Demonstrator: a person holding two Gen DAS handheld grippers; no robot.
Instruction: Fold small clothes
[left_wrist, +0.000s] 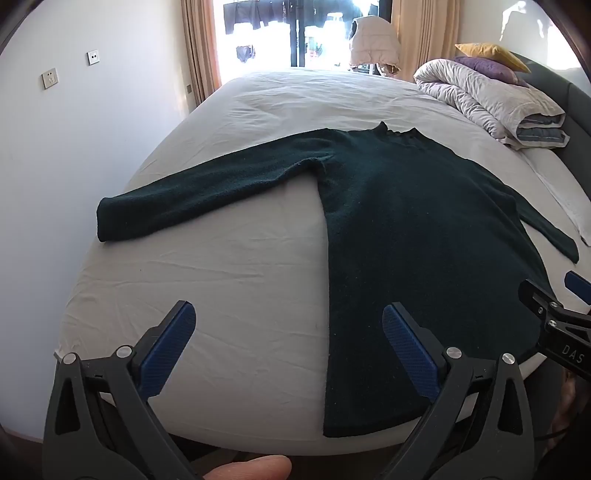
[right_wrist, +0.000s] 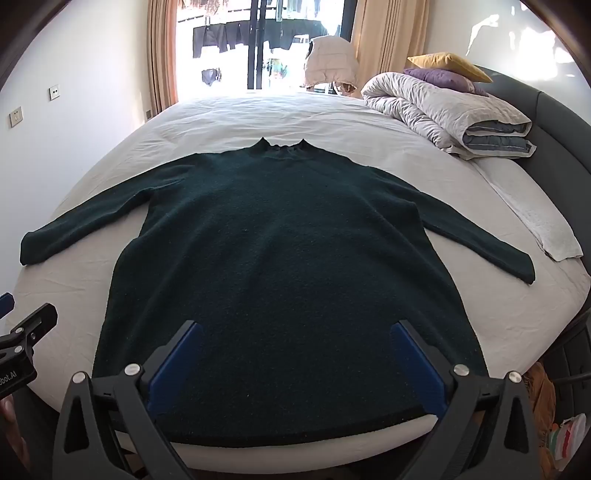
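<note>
A dark green long-sleeved sweater (right_wrist: 288, 251) lies flat on the bed, collar away from me, both sleeves spread out; it also shows in the left wrist view (left_wrist: 413, 236). My left gripper (left_wrist: 288, 317) is open and empty, above the bed's near edge at the sweater's left hem side. My right gripper (right_wrist: 295, 332) is open and empty, above the middle of the sweater's hem. The right gripper shows at the right edge of the left wrist view (left_wrist: 561, 314), and the left gripper at the left edge of the right wrist view (right_wrist: 22, 332).
The bed (right_wrist: 229, 114) has a white sheet. A folded duvet (right_wrist: 450, 110) with purple and yellow cushions lies at the far right by the dark headboard (right_wrist: 554, 140). A folded white cloth (right_wrist: 535, 225) lies right of the sweater. A window and curtains stand beyond.
</note>
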